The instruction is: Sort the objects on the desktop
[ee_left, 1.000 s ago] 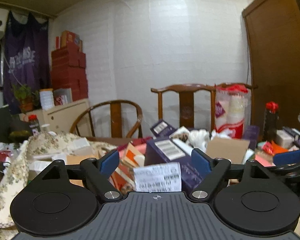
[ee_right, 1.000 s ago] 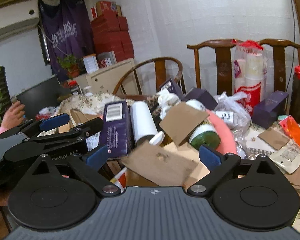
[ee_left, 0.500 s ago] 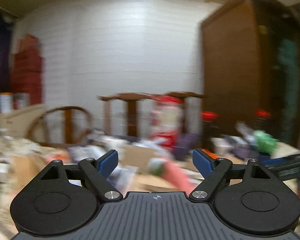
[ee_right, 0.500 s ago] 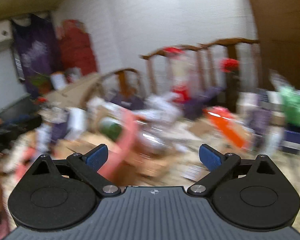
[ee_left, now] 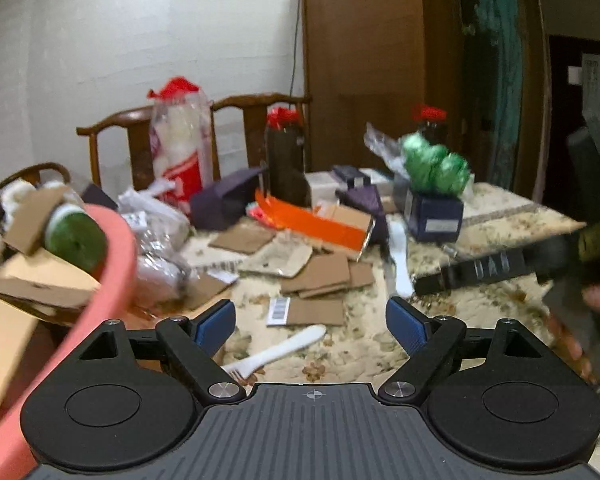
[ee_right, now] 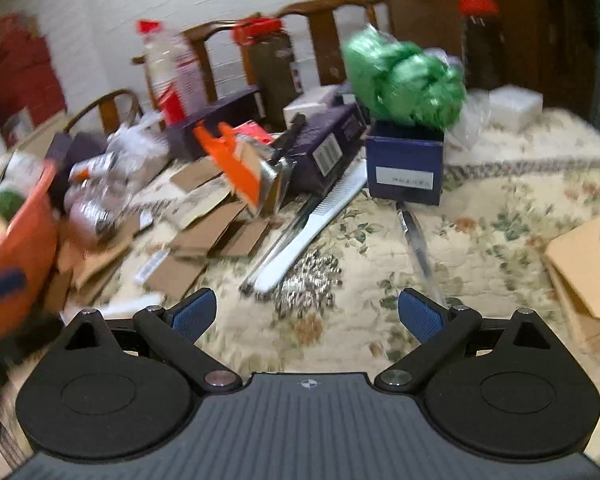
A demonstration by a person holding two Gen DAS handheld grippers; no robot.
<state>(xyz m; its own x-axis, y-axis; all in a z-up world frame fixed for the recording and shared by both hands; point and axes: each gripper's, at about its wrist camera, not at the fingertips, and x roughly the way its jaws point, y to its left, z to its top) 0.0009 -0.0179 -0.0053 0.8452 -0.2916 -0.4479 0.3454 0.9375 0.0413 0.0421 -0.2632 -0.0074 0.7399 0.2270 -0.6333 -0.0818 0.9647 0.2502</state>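
Observation:
My left gripper (ee_left: 311, 326) is open and empty above a floral tablecloth (ee_left: 356, 344), just behind a white plastic fork (ee_left: 276, 352). A pink basin (ee_left: 112, 280) with cardboard and a green-capped tub (ee_left: 74, 240) is at its left. My right gripper (ee_right: 307, 315) is open and empty over the cloth, short of a heap of small silver bits (ee_right: 310, 280), a white comb (ee_right: 312, 220) and a pen (ee_right: 416, 240). The right gripper also shows at the right of the left wrist view (ee_left: 480, 272).
Flat cardboard pieces (ee_left: 320, 276), an orange packet (ee_left: 316, 224), purple boxes (ee_right: 324, 148), a blue box (ee_right: 406, 168) with a green bag (ee_right: 404, 80) on it, dark bottles (ee_left: 284, 156) and chairs crowd the far side. A cardboard box (ee_right: 588, 264) lies at the right.
Both grippers have swung to the right, from the pile of boxes near the basin to the right part of the table. Both stay open and empty.

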